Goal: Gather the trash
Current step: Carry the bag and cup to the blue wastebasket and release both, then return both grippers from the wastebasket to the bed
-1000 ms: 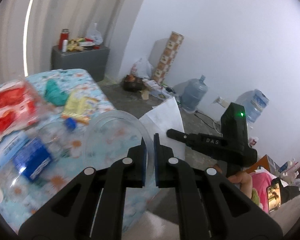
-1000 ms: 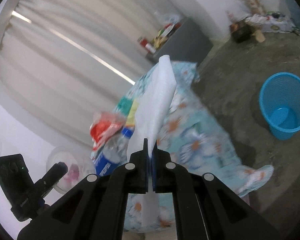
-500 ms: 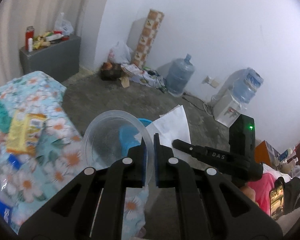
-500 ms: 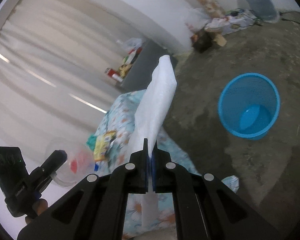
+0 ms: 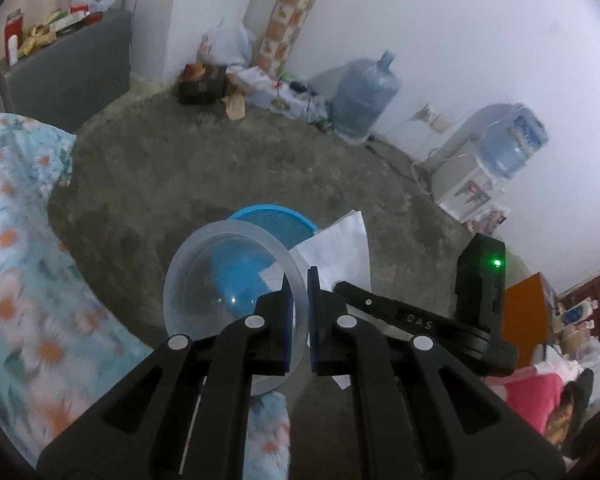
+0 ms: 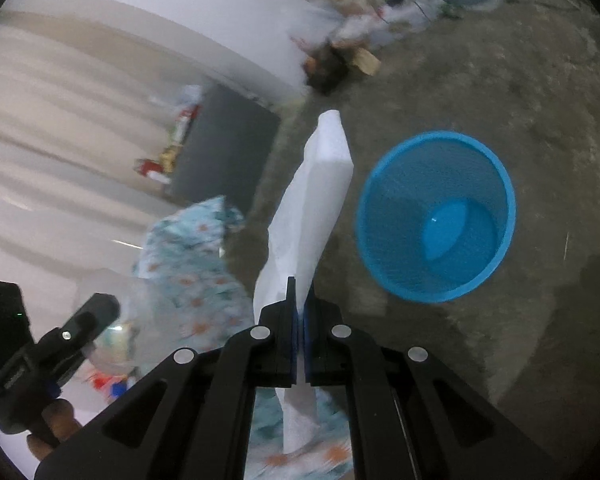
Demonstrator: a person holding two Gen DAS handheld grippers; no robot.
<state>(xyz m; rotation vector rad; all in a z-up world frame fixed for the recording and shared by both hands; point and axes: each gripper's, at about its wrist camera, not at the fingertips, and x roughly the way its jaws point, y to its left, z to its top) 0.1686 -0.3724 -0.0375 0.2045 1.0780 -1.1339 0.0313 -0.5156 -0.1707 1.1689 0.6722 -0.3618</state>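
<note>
My left gripper [image 5: 299, 292] is shut on the rim of a clear plastic bowl [image 5: 220, 280], held above the floor. Through and beyond the bowl shows a blue mesh bin [image 5: 272, 224]. My right gripper [image 6: 299, 300] is shut on a sheet of white paper [image 6: 312, 208] that stands up from its fingers. The blue mesh bin [image 6: 436, 216] stands on the concrete floor to the right of the paper, with nothing seen inside. In the left wrist view the white paper [image 5: 340, 248] and the right gripper's body [image 5: 420, 324] lie just right of the bowl.
A floral cloth [image 5: 24, 272] covers the surface at left. A grey cabinet [image 5: 60, 76] with clutter stands by the curtain. Along the wall are boxes, a bag, a water jug [image 5: 364, 96] and a dispenser [image 5: 480, 168]. Bare concrete floor [image 5: 204, 172] surrounds the bin.
Both grippers swung away from the cloth-covered surface toward the floor and sank. The blue bin now sits larger and nearer in both views. The bowl and paper stay gripped.
</note>
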